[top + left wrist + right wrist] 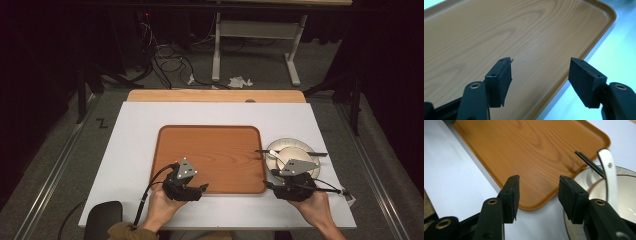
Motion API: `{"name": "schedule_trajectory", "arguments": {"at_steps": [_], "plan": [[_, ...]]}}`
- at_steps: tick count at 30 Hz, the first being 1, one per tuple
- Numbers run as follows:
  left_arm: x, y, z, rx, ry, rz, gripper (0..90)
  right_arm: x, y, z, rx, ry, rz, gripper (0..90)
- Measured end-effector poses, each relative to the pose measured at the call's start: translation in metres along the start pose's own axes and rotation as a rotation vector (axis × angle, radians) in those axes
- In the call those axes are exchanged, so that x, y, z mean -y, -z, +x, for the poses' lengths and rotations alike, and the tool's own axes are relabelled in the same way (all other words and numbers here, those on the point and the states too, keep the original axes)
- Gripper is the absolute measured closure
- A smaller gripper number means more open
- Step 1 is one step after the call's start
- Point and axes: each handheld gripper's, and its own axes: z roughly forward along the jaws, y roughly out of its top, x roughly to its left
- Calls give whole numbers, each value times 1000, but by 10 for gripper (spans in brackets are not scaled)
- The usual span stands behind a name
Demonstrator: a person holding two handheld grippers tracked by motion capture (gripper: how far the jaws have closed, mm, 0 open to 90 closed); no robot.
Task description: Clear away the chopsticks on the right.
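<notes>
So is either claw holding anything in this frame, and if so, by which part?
Nothing is held. The left claw stands open over the wooden tray, and the right claw stands open beside the bowl, with only air between the pads.

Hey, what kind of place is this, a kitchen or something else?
Probably a lab recording station, not a kitchen: a white table with a wooden tray and stacked dishes, loose cables on grey floor, dark surroundings.

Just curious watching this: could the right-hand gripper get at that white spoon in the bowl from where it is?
Probably yes. The right gripper has its jaws open, and the spoon lies just ahead with nothing between; only the black chopsticks lie close beside it.
</notes>
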Motion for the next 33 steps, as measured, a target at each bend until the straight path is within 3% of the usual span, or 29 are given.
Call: {"name": "schedule_trajectory", "arguments": {"at_steps": [6,16,20,23,28,30,33], "plan": [[0,1,3,1,17,-2,352,-1,11,-11,4,-5,15,538],[2,4,5,-21,29,-9,354,-5,33,-35,16,-46,-26,575],[3,7,7,-29,41,-17,354,-7,38,-44,36,-40,-22,599],[5,11,9,-44,47,-18,353,-9,43,-57,77,-31,-30,633],[7,14,9,-57,51,-19,354,-8,46,-70,99,-61,-30,663],[8,16,9,-62,60,-22,354,-8,46,-84,134,-72,-22,671],[10,18,9,-71,63,-21,350,-7,47,-99,148,-102,-25,690]]}}
